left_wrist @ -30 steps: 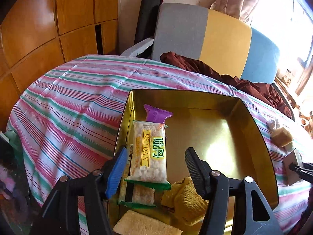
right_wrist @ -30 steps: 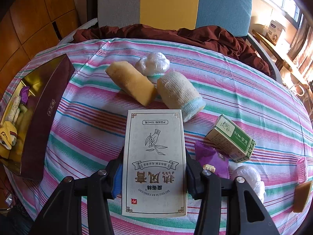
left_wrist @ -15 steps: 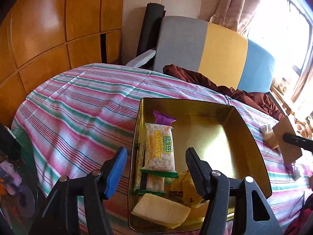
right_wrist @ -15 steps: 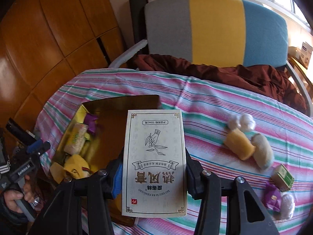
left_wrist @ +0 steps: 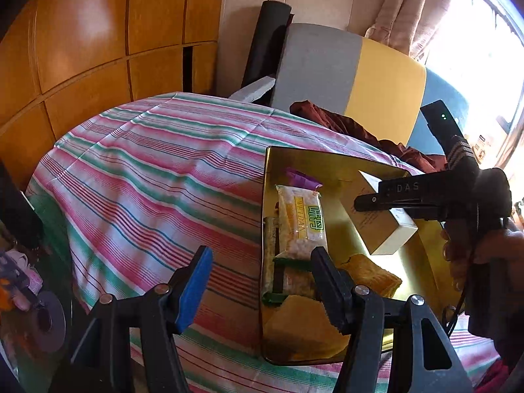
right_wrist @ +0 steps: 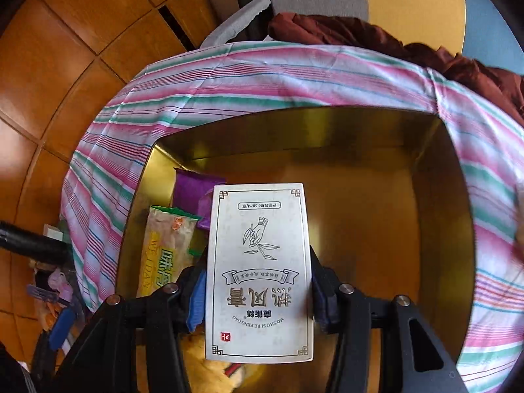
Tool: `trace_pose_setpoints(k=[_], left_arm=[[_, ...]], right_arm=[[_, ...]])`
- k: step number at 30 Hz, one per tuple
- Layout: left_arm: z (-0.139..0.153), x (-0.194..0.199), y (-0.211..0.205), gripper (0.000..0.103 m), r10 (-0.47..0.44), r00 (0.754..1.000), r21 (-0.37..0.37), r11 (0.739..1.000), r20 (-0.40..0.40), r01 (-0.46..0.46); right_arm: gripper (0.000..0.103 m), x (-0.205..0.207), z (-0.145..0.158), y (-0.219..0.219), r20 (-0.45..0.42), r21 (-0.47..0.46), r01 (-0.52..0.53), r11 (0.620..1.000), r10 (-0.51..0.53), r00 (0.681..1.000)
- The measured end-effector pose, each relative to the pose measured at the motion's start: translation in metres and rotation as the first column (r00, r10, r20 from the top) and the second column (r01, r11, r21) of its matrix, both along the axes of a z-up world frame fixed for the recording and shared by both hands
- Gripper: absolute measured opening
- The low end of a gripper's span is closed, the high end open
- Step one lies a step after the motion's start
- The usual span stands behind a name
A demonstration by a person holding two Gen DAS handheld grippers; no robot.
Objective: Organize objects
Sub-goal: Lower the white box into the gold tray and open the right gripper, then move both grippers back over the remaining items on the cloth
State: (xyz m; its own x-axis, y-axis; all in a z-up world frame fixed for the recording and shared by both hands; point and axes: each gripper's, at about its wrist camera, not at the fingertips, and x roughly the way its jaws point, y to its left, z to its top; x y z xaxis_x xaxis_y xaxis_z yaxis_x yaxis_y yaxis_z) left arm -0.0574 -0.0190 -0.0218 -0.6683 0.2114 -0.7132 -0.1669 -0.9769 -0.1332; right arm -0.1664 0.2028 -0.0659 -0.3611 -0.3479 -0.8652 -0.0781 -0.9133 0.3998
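The white box (right_wrist: 258,271) hangs over the gold tin (right_wrist: 435,216), squeezed in the right gripper (right_wrist: 258,294). The left gripper (left_wrist: 262,281) waits open and empty. Dropped crooked, the box could land on the snack packs (left_wrist: 301,222).

Glossy gold metal tin (right_wrist: 425,216), matt cardboard box (right_wrist: 258,271), striped woven tablecloth (left_wrist: 147,170), shiny wood panels (left_wrist: 82,39).

Black grippers (left_wrist: 258,290) carry blue pads and silver screws; one arm (seemingly) reads "DAS".
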Motion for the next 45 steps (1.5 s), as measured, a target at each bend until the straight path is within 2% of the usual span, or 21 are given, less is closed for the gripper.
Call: trace_pose_setpoints(k=[3, 5, 10, 14, 18, 25, 31, 38, 45], left_arm=[[-0.004, -0.001, -0.003, 0.063, 0.007, 1.0, 0.006, 1.0, 0.009, -0.007], [-0.005, -0.001, -0.002, 0.063, 0.007, 1.0, 0.006, 1.0, 0.011, -0.007], [-0.005, 0.002, 0.002, 0.063, -0.001, 1.0, 0.0, 1.0, 0.004, 0.001], [-0.002, 0.003, 0.005, 0.064, -0.002, 1.0, -0.008, 1.0, -0.003, 0.002], [0.001, 0.005, 0.009, 0.068, -0.006, 1.0, -0.012, 1.0, -0.008, 0.006], [0.008, 0.012, 0.019, 0.074, -0.026, 0.999, -0.025, 0.999, -0.028, 0.025], [0.013, 0.017, 0.025, 0.079, -0.036, 0.998, -0.039, 0.999, -0.046, 0.034], [0.019, 0.024, 0.038, 0.079, -0.078, 0.995, -0.058, 0.996, -0.06, 0.075], [0.024, 0.031, 0.058, 0.082, -0.133, 0.989, -0.073, 0.989, -0.066, 0.128]], right_arm=[[0.058, 0.001, -0.006, -0.003, 0.014, -0.163, -0.011, 0.987, 0.014, 1.0], [0.06, 0.003, -0.004, -0.003, 0.008, -0.199, -0.009, 0.98, 0.011, 1.0], [0.06, 0.018, 0.011, 0.004, -0.046, -0.153, -0.015, 0.988, 0.008, 0.999], [0.061, 0.037, 0.033, 0.011, -0.124, -0.052, -0.017, 0.999, 0.011, 0.992], [0.066, 0.059, 0.047, 0.019, -0.177, 0.04, -0.012, 0.999, 0.019, 0.984], [0.08, 0.092, 0.062, 0.027, -0.256, 0.206, -0.015, 0.978, 0.068, 0.964], [0.082, 0.118, 0.067, 0.047, -0.294, 0.282, -0.001, 0.959, 0.088, 0.952], [0.082, 0.139, 0.071, 0.093, -0.295, 0.315, 0.068, 0.947, 0.029, 0.955], [0.082, 0.162, 0.071, 0.168, -0.288, 0.344, 0.219, 0.913, -0.12, 0.95]])
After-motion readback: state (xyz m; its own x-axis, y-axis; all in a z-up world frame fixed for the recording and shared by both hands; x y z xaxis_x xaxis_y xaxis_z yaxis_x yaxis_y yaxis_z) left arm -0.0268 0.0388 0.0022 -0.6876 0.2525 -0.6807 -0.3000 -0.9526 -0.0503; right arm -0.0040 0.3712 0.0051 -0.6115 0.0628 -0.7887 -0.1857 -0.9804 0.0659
